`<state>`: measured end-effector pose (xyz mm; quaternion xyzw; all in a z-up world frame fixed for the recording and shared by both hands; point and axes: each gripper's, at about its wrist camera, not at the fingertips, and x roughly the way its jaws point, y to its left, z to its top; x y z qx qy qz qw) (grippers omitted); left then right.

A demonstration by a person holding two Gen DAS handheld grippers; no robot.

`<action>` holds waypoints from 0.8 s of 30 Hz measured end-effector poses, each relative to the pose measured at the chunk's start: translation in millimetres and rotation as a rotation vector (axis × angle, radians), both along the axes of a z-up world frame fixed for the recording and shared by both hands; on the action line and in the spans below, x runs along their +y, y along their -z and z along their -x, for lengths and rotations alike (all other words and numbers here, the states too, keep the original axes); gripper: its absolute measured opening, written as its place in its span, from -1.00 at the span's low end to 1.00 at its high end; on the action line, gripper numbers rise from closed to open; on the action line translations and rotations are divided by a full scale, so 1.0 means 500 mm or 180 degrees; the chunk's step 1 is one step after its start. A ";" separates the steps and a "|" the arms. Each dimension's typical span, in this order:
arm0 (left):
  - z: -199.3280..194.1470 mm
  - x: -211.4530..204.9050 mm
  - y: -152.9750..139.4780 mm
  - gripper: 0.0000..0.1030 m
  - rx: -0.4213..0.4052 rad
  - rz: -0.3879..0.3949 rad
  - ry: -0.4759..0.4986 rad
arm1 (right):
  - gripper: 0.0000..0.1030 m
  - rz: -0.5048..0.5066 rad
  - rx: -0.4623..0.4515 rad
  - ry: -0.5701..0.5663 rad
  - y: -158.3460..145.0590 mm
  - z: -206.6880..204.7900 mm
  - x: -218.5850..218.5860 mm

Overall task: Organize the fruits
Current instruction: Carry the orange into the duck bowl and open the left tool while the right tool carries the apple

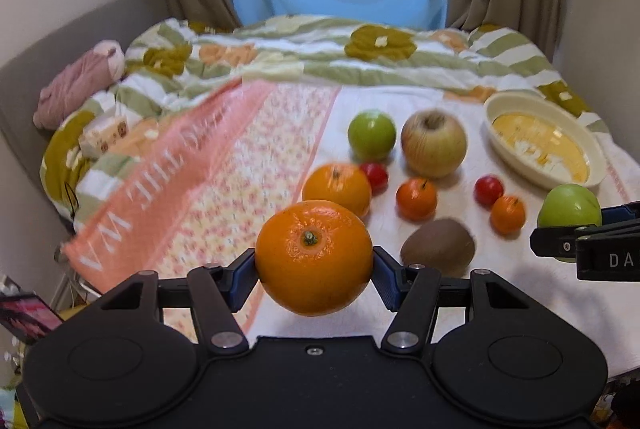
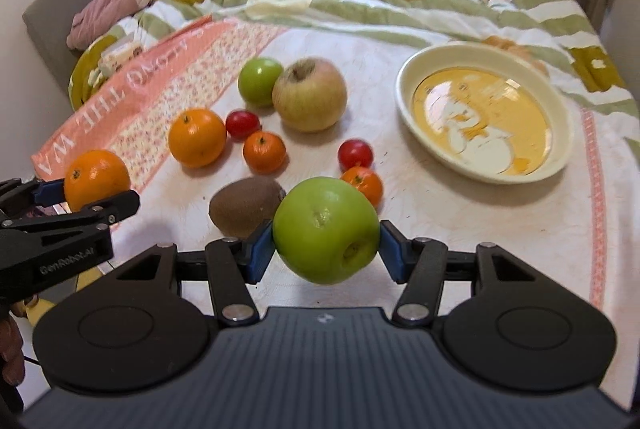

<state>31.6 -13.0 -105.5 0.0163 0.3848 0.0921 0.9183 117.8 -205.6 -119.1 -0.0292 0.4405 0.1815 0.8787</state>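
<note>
Left wrist view: my left gripper (image 1: 314, 263) pinching orange (image 1: 314, 257), lifted off bed. Right gripper (image 2: 326, 239) pinching green apple (image 2: 326, 229), near dish (image 2: 560, 101); other fruit on cloth (image 2: 460, 221).

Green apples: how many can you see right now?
2. One green apple is clamped between the right gripper's fingers, above the cloth. The other green apple lies beside the big yellowish apple. None looks hidden.

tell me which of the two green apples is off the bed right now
The green apple clamped in the right gripper, lifted in the foreground. The other green apple sits on the sheet, touching the large yellow-red apple.
</note>
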 end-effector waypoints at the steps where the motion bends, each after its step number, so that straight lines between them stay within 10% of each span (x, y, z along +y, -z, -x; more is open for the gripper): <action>1: 0.002 -0.003 -0.013 0.24 -0.0023 -0.0021 0.0033 | 0.36 -0.0009 -0.0015 0.0015 -0.011 0.005 -0.005; 12: -0.049 -0.087 -0.161 0.24 -0.0424 -0.0096 0.0710 | 0.36 -0.0165 -0.0361 0.0437 -0.139 0.012 -0.099; 24: -0.247 -0.218 -0.143 0.25 -0.0372 -0.0051 0.1548 | 0.36 -0.0235 -0.0332 0.0947 -0.190 -0.129 -0.222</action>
